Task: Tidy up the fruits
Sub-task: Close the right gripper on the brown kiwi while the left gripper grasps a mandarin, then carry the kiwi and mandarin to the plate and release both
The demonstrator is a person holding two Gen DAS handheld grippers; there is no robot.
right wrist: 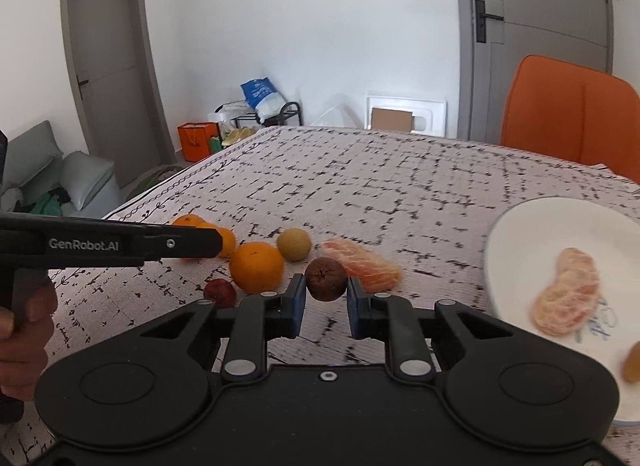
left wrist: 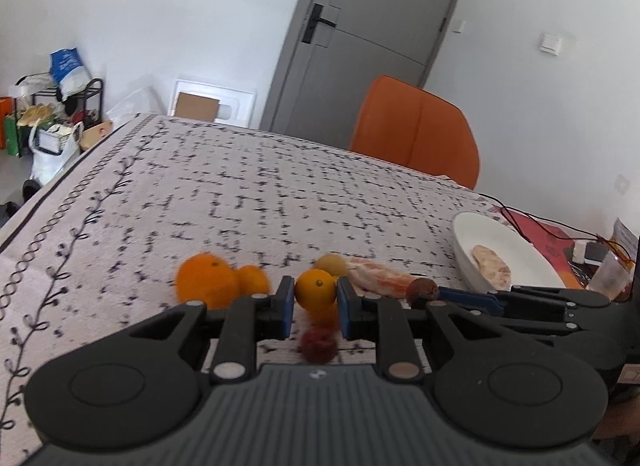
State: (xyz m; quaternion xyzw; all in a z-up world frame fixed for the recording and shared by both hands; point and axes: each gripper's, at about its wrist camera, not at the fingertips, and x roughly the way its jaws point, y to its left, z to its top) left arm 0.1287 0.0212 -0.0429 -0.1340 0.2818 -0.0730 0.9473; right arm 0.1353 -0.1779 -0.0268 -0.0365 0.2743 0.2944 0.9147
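plate (right wrist: 520, 234) | holds: peeled citrus half (right wrist: 568, 294) | rest: tablecloth (right wrist: 360, 185)

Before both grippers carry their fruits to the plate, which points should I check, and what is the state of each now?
1. Left gripper shut on the small orange: ok.
2. Right gripper shut on the brown fruit: ok.
3. White plate has free space beside the peeled segment: ok.
4. Both fruits lifted off the tablecloth: cannot tell.
5. Path to the plate free of the peeled piece on the cloth: cannot tell.
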